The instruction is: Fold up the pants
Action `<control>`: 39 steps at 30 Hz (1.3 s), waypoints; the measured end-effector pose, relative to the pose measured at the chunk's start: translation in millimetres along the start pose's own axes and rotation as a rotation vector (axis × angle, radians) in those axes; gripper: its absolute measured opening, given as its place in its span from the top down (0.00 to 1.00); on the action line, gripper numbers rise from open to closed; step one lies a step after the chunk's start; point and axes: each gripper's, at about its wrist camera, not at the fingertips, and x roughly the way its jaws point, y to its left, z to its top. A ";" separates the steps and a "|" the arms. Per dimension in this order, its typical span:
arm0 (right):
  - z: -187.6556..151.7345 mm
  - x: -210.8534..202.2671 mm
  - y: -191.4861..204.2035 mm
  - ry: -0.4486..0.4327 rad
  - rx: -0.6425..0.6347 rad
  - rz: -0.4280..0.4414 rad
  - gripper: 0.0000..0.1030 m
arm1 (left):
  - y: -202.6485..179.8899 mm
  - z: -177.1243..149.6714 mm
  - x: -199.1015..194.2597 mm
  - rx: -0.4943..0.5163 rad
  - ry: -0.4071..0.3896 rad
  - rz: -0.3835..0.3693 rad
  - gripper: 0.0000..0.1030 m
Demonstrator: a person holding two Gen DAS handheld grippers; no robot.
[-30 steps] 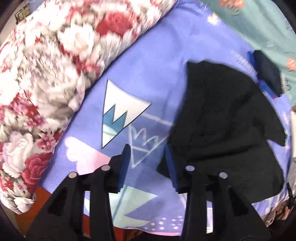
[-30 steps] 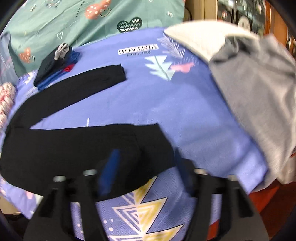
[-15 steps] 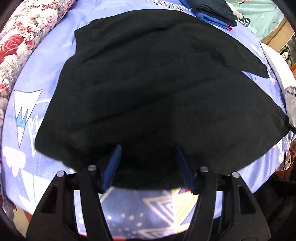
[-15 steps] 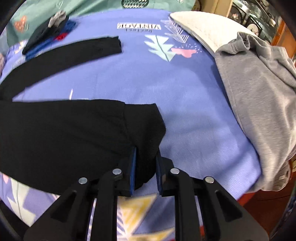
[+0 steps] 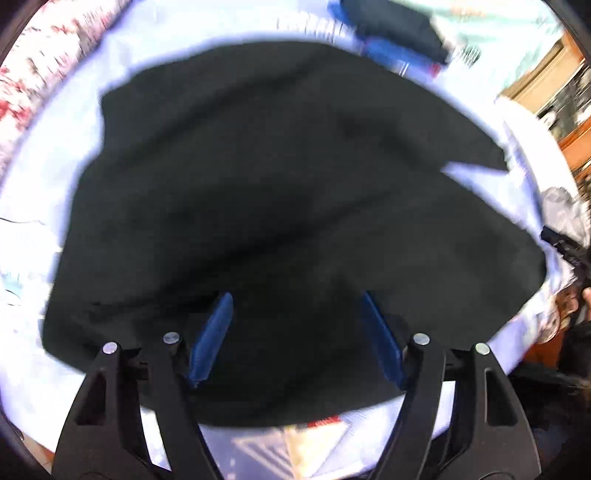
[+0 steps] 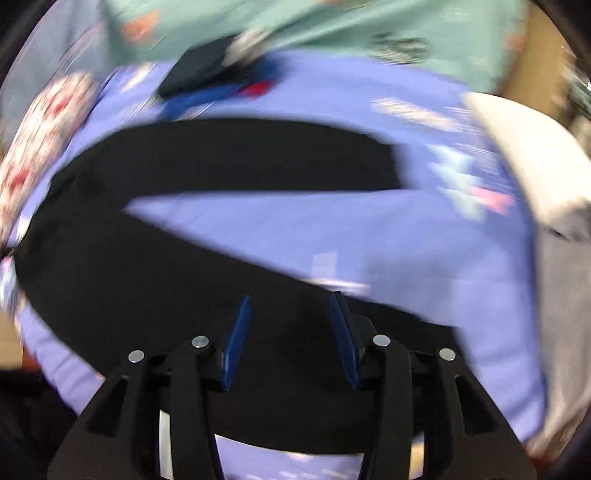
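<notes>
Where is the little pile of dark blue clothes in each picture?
Left wrist view: the pile of dark blue clothes sits at the top, right of middle, beyond the black pants.
Right wrist view: the pile sits at the top, left of middle, beyond the far pant leg.
Shared landmark: the black pants, spread on the purple sheet in both views.

The pants [image 5: 280, 206] are plain black, lying on a periwinkle-blue sheet [image 6: 369, 236] printed with white, pale-teal and pink shapes. At the upper left of the right wrist view sit a white quilt [image 6: 40, 129] with red flowers and a stack [image 6: 218, 77] of navy, blue and red clothes, with a mint-green cloth [image 6: 332, 26] above. The fingers [image 5: 212, 339] are black with blue pads; at right lies a grey garment [image 6: 565, 295].
</notes>
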 end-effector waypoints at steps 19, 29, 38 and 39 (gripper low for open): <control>266.7 80.8 195.5 -0.088 -0.645 0.124 0.24 | 116.5 166.4 -37.7 0.111 -0.198 0.226 0.04; 304.5 188.3 171.9 0.061 -0.553 0.188 0.39 | 116.8 183.6 42.3 0.113 -0.131 0.185 0.05; 277.6 109.5 172.1 -0.053 -0.569 0.234 0.96 | 110.9 167.9 -11.0 0.098 -0.168 0.171 0.81; 270.9 94.5 170.4 -0.078 -0.573 0.242 0.96 | 106.7 163.7 -18.4 0.098 -0.178 0.172 0.83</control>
